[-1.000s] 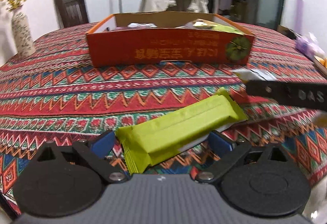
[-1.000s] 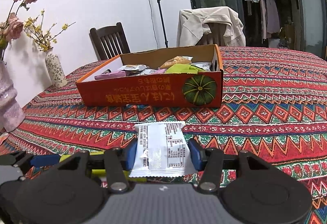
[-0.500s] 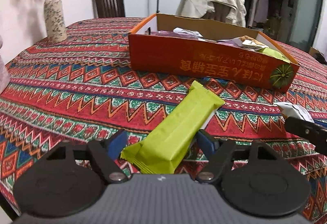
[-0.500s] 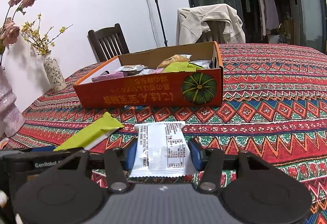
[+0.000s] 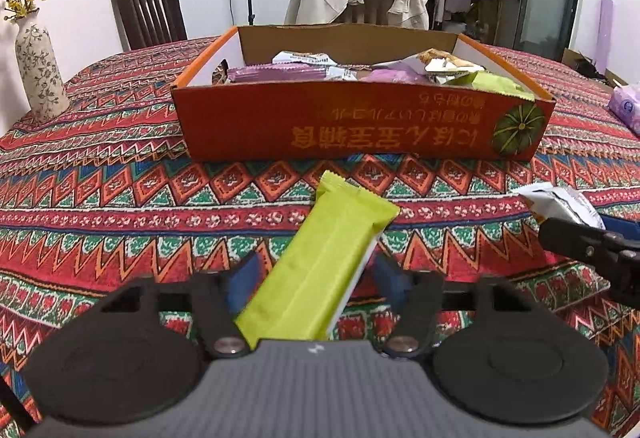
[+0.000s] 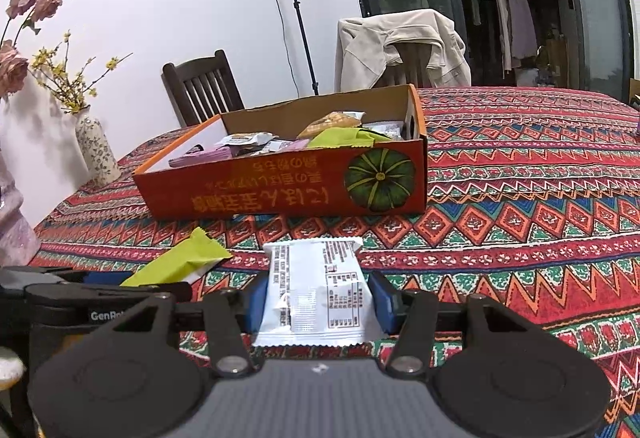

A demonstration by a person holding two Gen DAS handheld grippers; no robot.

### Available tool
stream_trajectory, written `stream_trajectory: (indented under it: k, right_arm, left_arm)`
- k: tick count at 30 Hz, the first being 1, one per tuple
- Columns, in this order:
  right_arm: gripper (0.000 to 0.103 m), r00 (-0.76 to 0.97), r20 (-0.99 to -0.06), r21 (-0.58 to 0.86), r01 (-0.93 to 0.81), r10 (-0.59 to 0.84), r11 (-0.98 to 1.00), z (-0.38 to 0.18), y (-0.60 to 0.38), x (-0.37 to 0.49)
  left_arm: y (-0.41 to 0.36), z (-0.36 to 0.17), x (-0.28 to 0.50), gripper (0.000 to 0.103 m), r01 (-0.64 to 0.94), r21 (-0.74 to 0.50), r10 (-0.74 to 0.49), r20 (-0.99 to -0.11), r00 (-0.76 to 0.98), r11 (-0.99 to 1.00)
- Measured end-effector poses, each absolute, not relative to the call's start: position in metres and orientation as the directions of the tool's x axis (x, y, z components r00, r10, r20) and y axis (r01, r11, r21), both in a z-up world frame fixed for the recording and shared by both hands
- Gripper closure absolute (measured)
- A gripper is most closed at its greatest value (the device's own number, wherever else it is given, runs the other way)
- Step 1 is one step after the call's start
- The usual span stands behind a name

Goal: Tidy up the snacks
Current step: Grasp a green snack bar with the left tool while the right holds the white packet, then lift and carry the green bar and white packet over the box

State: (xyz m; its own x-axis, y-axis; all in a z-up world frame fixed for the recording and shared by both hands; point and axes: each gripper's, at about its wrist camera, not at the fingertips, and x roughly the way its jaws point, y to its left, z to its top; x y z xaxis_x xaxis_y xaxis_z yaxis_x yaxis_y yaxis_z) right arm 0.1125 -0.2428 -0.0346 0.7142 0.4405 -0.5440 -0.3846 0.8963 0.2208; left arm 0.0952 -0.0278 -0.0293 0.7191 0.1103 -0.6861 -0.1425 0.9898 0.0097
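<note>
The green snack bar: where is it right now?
In the left wrist view the green snack bar sits between the left gripper fingers, above the patterned tablecloth, just short of the orange box.

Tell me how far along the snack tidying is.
Done: several snacks already lie in the box. In hand: the left gripper has just been closing on the green bar; the right gripper grips the white packet. Left: drop both into the box.
</note>
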Motion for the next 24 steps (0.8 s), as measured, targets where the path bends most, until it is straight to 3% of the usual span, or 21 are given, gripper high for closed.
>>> stream_trajectory:
  k: [3, 10, 24]
  right_arm:
    - [0.051, 0.715, -0.546, 0.223, -0.379, 0.437, 0.898, -0.035, -0.243, 0.114]
    - [0.051, 0.714, -0.549, 0.217, -0.379, 0.434, 0.899, -0.036, -0.238, 0.113]
    - [0.051, 0.738, -0.522, 0.190, -0.388, 0.428, 0.902, -0.018, -0.230, 0.106]
  left_arm:
    - [-0.022, -0.027, 0.093, 0.062, -0.140, -0.011, 0.094, -0.684, 0.723, 0.990]
    - [-0.015, -0.024, 0.090, 0.067, -0.135, -0.034, 0.077, -0.677, 0.732, 0.990]
    - [-0.009, 0.008, 0.078, 0.069, -0.106, -0.055, 0.055, -0.583, 0.811, 0.993]
